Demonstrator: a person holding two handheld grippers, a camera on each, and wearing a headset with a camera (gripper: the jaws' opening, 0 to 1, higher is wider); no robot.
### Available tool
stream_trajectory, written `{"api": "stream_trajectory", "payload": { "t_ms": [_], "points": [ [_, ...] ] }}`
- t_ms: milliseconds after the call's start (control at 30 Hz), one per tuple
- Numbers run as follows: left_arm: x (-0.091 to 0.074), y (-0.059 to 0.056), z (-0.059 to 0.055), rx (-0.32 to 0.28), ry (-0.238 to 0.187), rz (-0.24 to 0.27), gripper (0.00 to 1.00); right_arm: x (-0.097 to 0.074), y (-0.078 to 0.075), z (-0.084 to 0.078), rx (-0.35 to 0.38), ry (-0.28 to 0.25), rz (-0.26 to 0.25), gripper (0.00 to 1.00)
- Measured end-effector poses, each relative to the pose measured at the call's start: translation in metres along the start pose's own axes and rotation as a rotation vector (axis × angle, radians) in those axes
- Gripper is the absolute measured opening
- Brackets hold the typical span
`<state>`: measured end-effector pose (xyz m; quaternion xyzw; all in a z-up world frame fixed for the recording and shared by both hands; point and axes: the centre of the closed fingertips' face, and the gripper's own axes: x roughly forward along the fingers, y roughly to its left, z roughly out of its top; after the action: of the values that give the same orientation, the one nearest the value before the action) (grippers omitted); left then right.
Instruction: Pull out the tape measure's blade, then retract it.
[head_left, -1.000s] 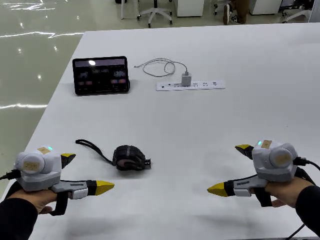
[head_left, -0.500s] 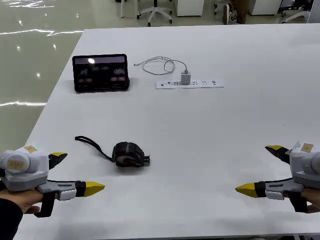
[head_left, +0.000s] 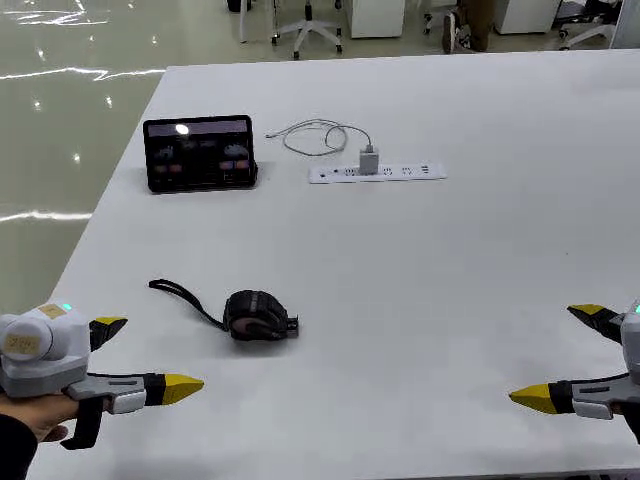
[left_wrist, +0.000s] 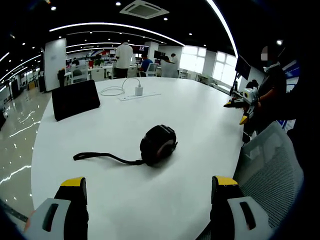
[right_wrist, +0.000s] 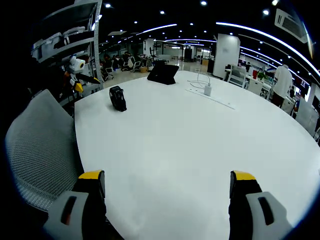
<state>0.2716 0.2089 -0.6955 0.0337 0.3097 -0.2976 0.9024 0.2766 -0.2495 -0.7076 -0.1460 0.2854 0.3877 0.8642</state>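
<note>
A black tape measure (head_left: 259, 315) lies on the white table (head_left: 420, 260), its black wrist strap (head_left: 180, 296) trailing to the left; no blade is drawn out. In the left gripper view the tape measure (left_wrist: 158, 144) sits a short way ahead of the yellow-tipped jaws. My left gripper (head_left: 143, 356) hovers open at the near left edge, left of the tape measure. My right gripper (head_left: 568, 355) is open at the near right edge, far from the tape measure (right_wrist: 117, 97). Nothing is between either pair of jaws.
A dark tablet (head_left: 200, 152) stands at the back left. A white power strip (head_left: 377, 172) with a plugged charger and coiled cable (head_left: 318, 135) lies behind the middle. A mesh office chair (right_wrist: 42, 145) stands at the near table edge. Office chairs stand beyond the far edge.
Both grippers have drawn apart and back towards the near table edge, the right one furthest to the right. The tape measure has not moved.
</note>
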Motion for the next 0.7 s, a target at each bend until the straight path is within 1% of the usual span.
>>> {"api": "stream_trajectory", "payload": {
  "t_ms": [133,300,400,467,500,567,700],
  "points": [
    [-0.0008,0.0006,0.0038,0.011,0.003,-0.002,1.00,0.0004,-0.0008,-0.0043,0.002,0.006,0.004,1.00],
    [-0.0016,0.0000,0.0050,0.006,0.003,-0.002,1.00,-0.0007,-0.0026,-0.0038,0.009,0.004,0.003,1.00],
    [-0.0021,0.0004,0.0033,0.000,0.005,0.001,1.00,-0.0001,-0.0010,-0.0029,0.006,0.003,0.007,1.00],
    [-0.0023,0.0021,0.0022,0.003,0.006,0.012,1.00,0.0004,-0.0007,-0.0033,0.005,0.005,0.009,1.00],
    [-0.0022,0.0009,0.0004,-0.005,0.011,0.003,1.00,0.0010,-0.0003,-0.0038,0.008,0.005,0.011,1.00],
    [-0.0018,0.0016,-0.0007,0.000,0.011,0.007,1.00,0.0021,0.0003,-0.0046,0.009,0.007,0.012,1.00],
    [-0.0007,0.0013,-0.0048,-0.010,0.016,-0.001,1.00,0.0044,0.0022,-0.0071,0.009,0.015,0.018,1.00]
  ]
}}
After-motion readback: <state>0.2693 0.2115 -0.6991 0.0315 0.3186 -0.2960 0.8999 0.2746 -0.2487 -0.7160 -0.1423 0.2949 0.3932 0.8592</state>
